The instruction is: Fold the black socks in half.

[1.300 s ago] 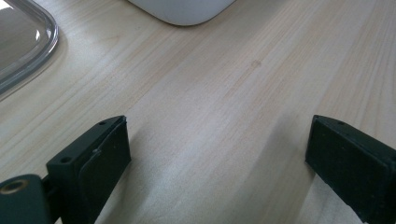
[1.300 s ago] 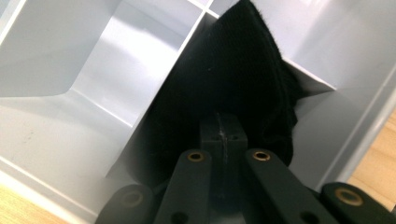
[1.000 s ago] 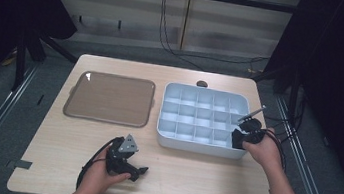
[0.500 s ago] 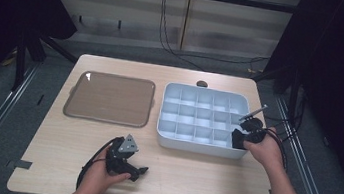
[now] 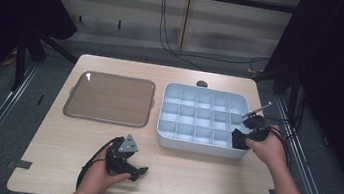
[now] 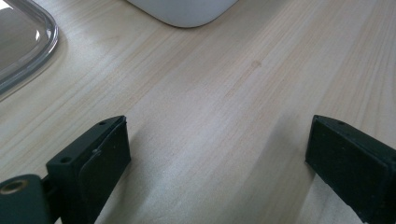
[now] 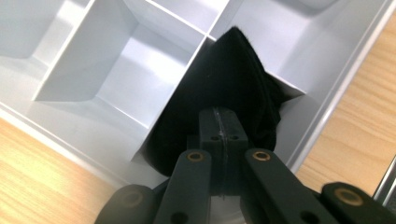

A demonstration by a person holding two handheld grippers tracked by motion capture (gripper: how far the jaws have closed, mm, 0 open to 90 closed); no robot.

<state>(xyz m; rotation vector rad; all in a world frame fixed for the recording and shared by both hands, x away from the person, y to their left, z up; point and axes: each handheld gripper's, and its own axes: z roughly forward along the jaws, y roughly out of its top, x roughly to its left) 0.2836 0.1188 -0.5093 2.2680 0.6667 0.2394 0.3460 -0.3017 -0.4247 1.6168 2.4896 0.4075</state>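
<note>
- The left hand-held gripper (image 5: 137, 170) rests near the front edge of the bench (image 5: 189, 180), its jaws standing wide apart with nothing but bare wood between them; it takes no part in the work for now.
- The right hand-held gripper (image 7: 219, 135) is clamped shut on a soft black cloth (image 7: 224, 88), pinching its near end.
- The cloth hangs down into a compartment at the front right corner of the pale blue plastic divided tray (image 5: 171, 127), draped against a divider wall, just ahead of the jaws.
- The step in hand looks like placing the cloth in that compartment. The next move probably calls for lowering it fully, then parting the jaws and lifting clear without dragging the fabric.
- A clear plastic lid (image 5: 109, 98) lies towards the far left corner, well apart.
</note>
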